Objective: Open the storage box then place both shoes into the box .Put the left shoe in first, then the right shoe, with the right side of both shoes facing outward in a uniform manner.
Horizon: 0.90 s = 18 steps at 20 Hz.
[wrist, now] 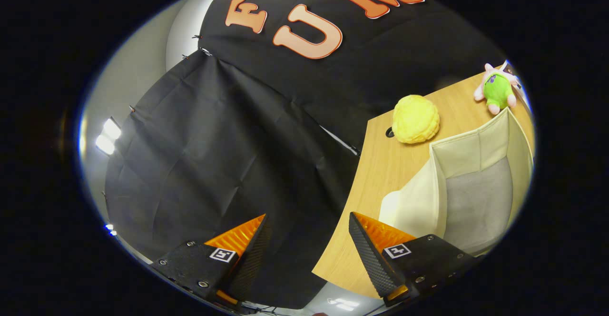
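Note:
My gripper (308,230) is tilted steeply and stands open, with nothing between its orange-and-black fingers. The left finger (242,240) hangs in front of the black cloth wall; the right finger (376,244) sits over the edge of the wooden table (380,173). Just beyond the right finger stands the cream fabric storage box (476,182), open at the top, with a grey inner bottom showing and one cream flap (409,206) folded outward toward me.
A yellow plush ball (415,119) lies on the table beyond the box, beside a cable hole (390,133). A green and pink plush toy (497,91) sits at the table's far corner. Black cloth hangs past the table's edge.

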Motion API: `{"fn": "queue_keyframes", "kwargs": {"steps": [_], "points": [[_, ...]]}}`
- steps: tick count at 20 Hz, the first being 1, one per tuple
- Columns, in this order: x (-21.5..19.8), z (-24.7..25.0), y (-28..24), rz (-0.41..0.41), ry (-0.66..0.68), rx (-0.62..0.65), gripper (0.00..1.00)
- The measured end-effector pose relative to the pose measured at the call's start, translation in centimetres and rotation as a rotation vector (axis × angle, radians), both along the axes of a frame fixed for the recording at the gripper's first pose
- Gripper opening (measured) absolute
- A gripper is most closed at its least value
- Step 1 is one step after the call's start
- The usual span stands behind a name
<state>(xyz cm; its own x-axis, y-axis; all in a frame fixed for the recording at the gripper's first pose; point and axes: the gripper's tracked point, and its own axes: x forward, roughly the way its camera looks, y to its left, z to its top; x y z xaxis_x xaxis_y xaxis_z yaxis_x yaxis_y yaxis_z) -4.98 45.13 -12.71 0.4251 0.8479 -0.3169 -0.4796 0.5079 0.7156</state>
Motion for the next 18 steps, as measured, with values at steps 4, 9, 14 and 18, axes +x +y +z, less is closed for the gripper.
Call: {"fn": "queue_keyframes", "kwargs": {"steps": [4,9,14,18], "points": [[2.1,-0.6,-3.7,-0.082,-0.063,-0.066,0.98],[4.1,-1.0,-10.5,-0.200,-0.125,-0.139,0.98],[6.2,-2.8,-19.1,-0.324,-0.190,-0.260,0.98],[7.5,-4.9,-26.8,-0.457,-0.224,-0.373,0.98]]}}
